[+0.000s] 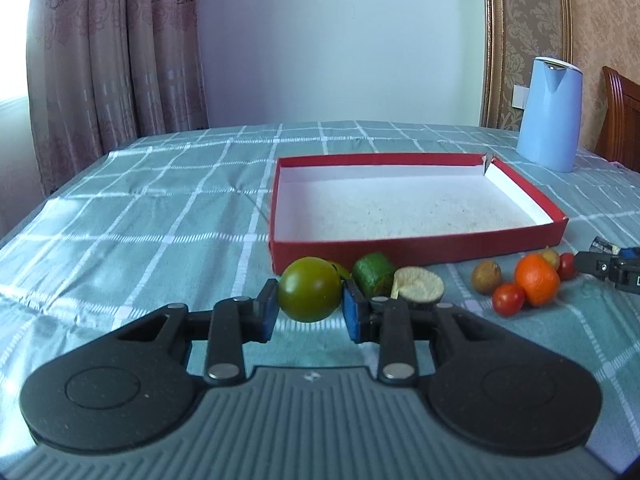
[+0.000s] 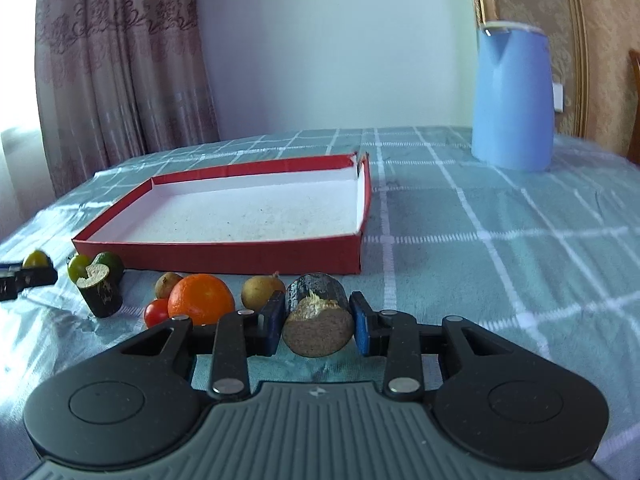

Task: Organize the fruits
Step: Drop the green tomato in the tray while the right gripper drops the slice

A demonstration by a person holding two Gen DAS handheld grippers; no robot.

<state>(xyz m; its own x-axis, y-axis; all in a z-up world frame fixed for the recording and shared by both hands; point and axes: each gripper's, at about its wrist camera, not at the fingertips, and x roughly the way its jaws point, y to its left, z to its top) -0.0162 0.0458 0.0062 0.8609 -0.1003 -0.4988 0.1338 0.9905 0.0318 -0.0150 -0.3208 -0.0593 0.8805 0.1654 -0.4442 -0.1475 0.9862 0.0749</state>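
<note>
At lower centre of each wrist view, the left gripper [image 1: 310,314] was clamped on a green tomato [image 1: 309,294] and the right gripper [image 2: 318,328] on a dark cut cylinder [image 2: 318,330]. Remaining fruits, including an orange [image 2: 201,298], lay before the red box [image 2: 240,256], which held nothing; sorting appeared barely begun. Beyond were the checked tablecloth [image 1: 140,208], a blue kettle [image 2: 514,100] and curtains [image 1: 112,40].

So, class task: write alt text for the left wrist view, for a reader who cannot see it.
A hand-held gripper is shut on a round green fruit on a checked tablecloth, in front of an empty red box. More fruit, including an orange and small red tomatoes, lies to the right, with a blue kettle behind.
</note>
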